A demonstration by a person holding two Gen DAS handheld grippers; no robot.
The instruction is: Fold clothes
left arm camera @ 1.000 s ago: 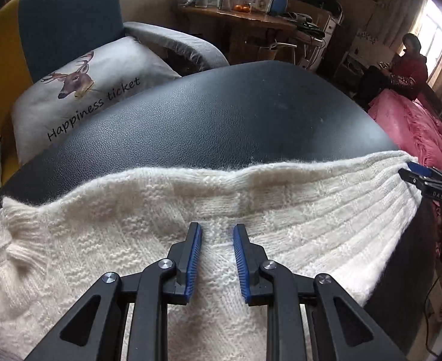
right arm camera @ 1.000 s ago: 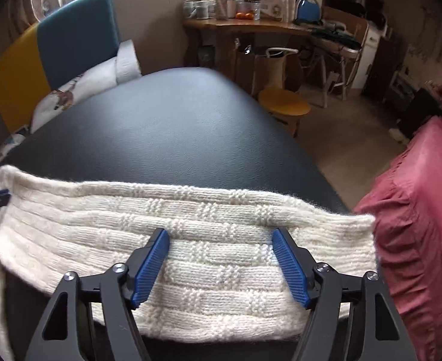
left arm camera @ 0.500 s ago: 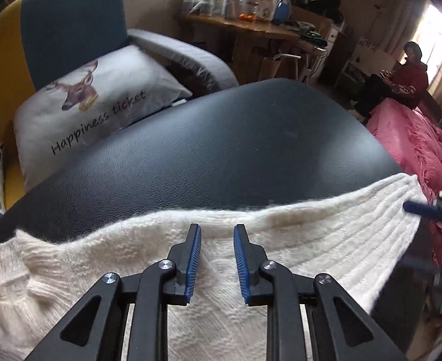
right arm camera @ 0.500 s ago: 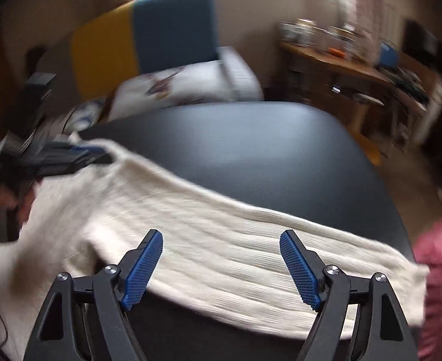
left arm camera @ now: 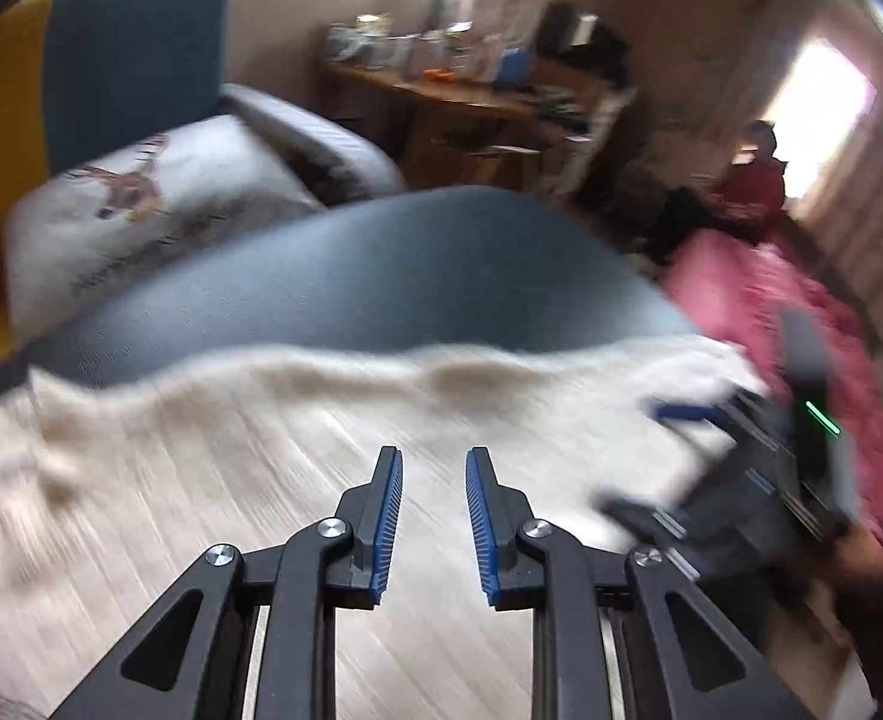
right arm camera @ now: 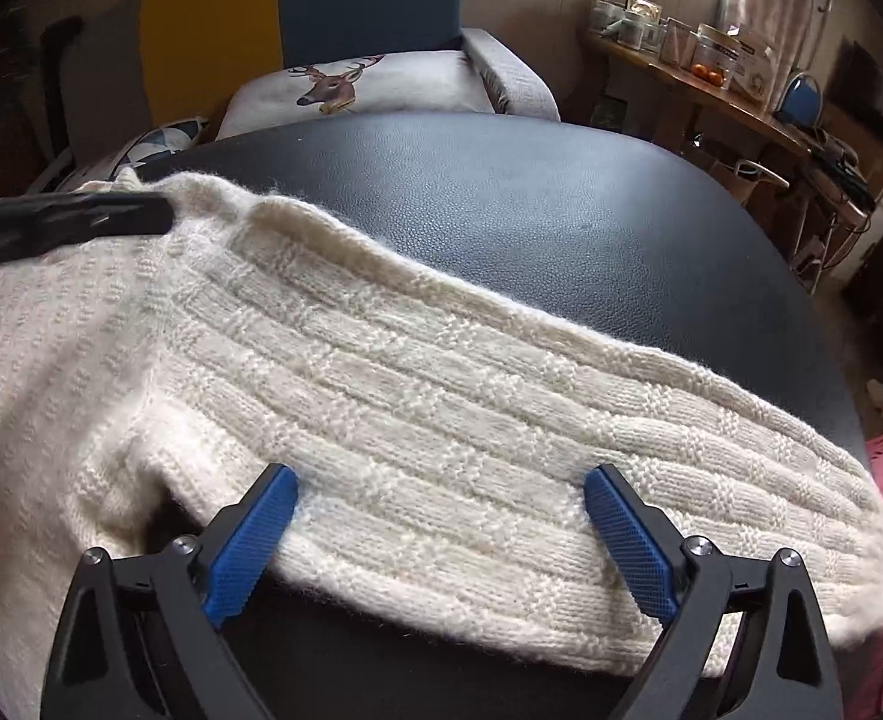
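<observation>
A cream knitted sweater (right arm camera: 417,384) lies on a black leather table (right arm camera: 561,222); its sleeve stretches to the right edge. My right gripper (right arm camera: 441,531) is wide open and empty, its jaws straddling the sleeve's near edge. My left gripper (left arm camera: 434,516) hovers over the sweater's body (left arm camera: 261,468), jaws a narrow gap apart with nothing between them. The left wrist view is motion-blurred. The left gripper also shows in the right wrist view (right arm camera: 111,219) at the sweater's shoulder. The right gripper shows in the left wrist view (left arm camera: 681,456) at the right.
A sofa with a deer cushion (right arm camera: 345,90) stands behind the table. A wooden desk (right arm camera: 711,90) with jars stands at the back right. A pink bedspread (left arm camera: 771,324) lies to the right, with a seated person (left arm camera: 756,180) beyond it.
The right gripper has swung left and settled over the sleeve, still open. The left gripper is moving fast over the sweater body; its jaw gap is unchanged.
</observation>
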